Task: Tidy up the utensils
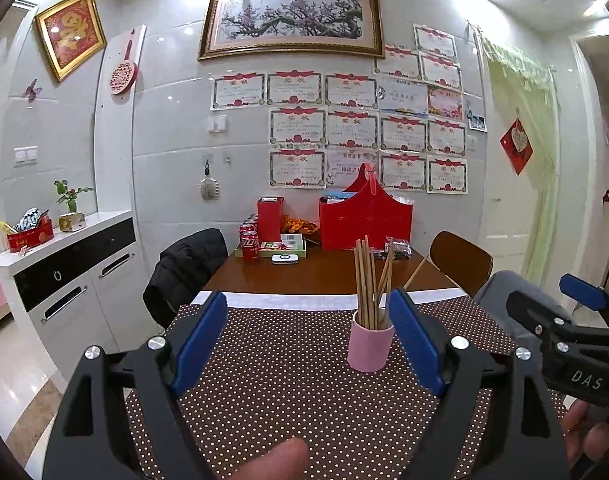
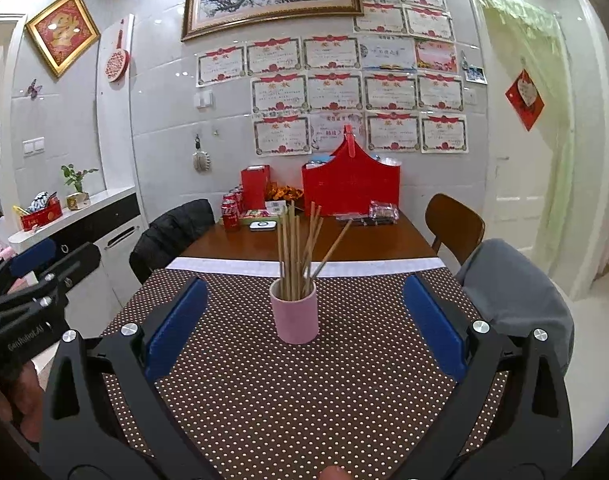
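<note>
The pink cup [image 2: 295,312] of upright chopsticks [image 2: 294,254] stands mid-frame on the dotted cloth [image 2: 304,400], dead ahead of the wide, empty right gripper [image 2: 304,328] and right of centre for the equally wide left gripper [image 1: 310,340].

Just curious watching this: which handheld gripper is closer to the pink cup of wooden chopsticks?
Left, narrowly. The left gripper has the pink cylindrical cup just beside one finger; the right gripper has it centred between wide-open jaws, clear of both.
</note>
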A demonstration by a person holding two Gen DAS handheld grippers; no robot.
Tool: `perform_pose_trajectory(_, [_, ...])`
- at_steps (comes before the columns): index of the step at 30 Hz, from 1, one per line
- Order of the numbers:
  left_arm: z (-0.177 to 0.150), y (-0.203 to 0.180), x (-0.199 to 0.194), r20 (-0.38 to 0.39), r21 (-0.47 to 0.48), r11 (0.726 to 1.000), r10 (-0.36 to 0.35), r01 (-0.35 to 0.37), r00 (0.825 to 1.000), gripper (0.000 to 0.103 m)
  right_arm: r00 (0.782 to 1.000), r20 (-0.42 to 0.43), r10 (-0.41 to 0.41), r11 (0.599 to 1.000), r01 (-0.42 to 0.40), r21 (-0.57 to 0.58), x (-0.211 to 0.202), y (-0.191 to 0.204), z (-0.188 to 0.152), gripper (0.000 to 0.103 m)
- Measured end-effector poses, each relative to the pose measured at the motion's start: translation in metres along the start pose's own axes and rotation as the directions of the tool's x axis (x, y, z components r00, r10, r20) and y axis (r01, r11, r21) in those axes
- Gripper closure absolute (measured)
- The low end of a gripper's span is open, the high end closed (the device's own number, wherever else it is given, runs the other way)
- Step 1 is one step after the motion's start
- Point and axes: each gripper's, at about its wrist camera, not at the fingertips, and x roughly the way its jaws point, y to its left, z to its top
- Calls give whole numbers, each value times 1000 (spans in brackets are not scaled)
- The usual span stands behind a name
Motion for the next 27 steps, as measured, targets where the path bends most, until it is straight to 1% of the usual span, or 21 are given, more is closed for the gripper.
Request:
perform_pose_trajectory(5, [-1,3,-5,3,-8,1000,9,-9,1000,21,1000,11,1,1000,-1,-13,-6,6,1,6])
perform_pose_trajectory(12, [1,2,-12,22,5,1000,18,-18,1000,21,1000,22,0,1000,1,-19,-9,10,3,6])
perform_pose_trajectory(19, [2,2,-14,21,0,1000,20,-20,1000,21,1000,22,-6,1000,7,-23,-10,11,4,6])
perform_pose_trajectory(27, [2,1,-11,9,-4,1000,6,-6,1000,21,1000,19,1,1000,-1,-20,-9,12,4,6])
